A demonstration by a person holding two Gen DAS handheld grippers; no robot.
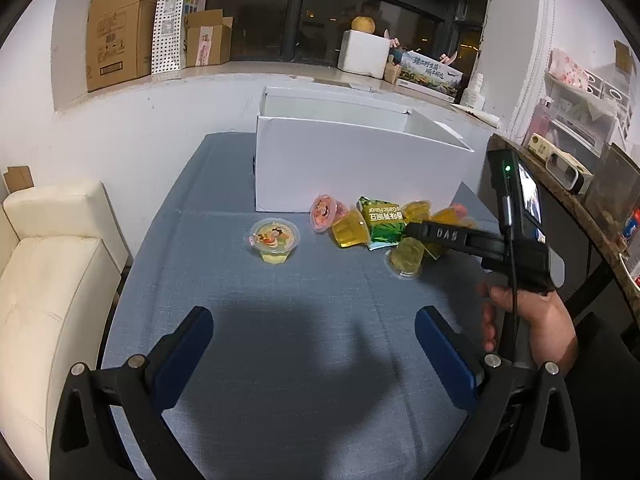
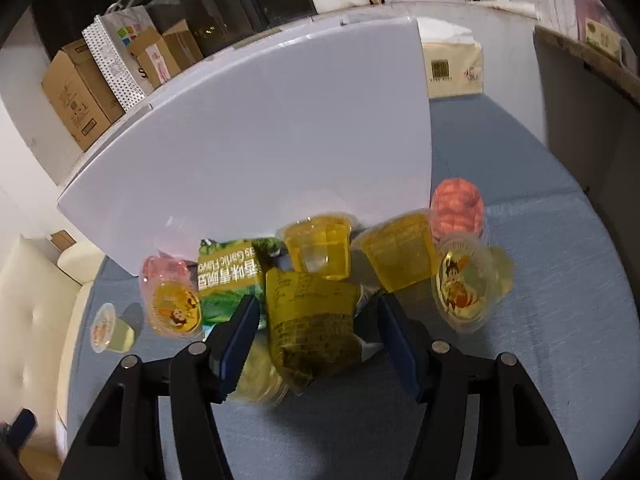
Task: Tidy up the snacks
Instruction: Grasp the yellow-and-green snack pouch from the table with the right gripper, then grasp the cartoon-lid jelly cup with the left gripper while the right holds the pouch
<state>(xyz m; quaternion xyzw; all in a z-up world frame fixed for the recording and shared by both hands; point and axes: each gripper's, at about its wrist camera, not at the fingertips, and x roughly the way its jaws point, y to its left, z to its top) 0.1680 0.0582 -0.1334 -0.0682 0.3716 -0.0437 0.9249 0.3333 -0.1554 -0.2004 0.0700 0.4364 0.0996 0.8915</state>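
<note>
Between the part-open right hand-held gripper's [image 2: 316, 328] blue pads, not visibly pressed, lies an olive-yellow crinkled foil snack packet [image 2: 312, 320] before the white cardboard box [image 2: 280, 132]; centre it, then close squarely.

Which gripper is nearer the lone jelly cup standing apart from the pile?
Left. The left gripper hovers open over bare cloth just short of the jelly cup; the right gripper is over the pile beside it.

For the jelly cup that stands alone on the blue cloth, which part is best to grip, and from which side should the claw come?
Grip the jelly cup across its tapered body, just under the wide lid rim. It stands upright, apart from the snack pile, so probably come from above and the near side with the open left claw; the rim should stop slipping.
</note>
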